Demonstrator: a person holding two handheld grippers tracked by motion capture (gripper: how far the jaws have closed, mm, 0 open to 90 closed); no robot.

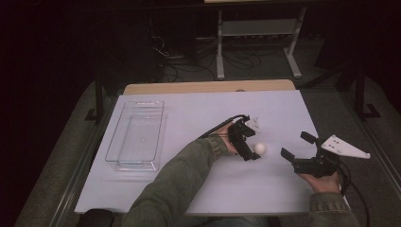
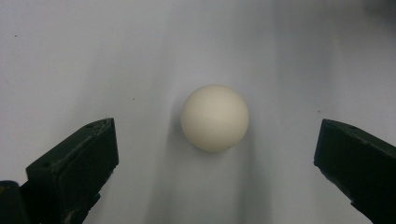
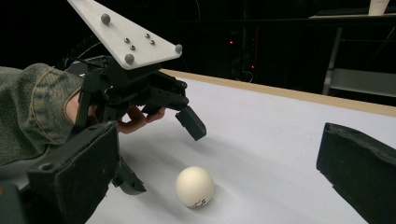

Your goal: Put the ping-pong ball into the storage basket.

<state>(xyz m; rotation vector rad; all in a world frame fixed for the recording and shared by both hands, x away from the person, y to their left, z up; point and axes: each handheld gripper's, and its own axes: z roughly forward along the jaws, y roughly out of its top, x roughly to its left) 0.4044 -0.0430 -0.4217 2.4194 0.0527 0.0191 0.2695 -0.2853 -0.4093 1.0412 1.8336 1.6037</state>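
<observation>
Left gripper view has the small white ball sitting loose on the white table, dead centre between wide-open, empty jaws — looks light, hard, slick and rollable, so pinch gently across its middle.

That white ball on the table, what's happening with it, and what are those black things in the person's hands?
A person holds a pair of hand-held tongs in each hand. The left tongs are lowered around the white ball, which sits on the white table; the jaws are wide open on either side and not touching it. The right tongs, also open, wait close by, pointing at the ball. A clear plastic tray sits off to the left.
</observation>
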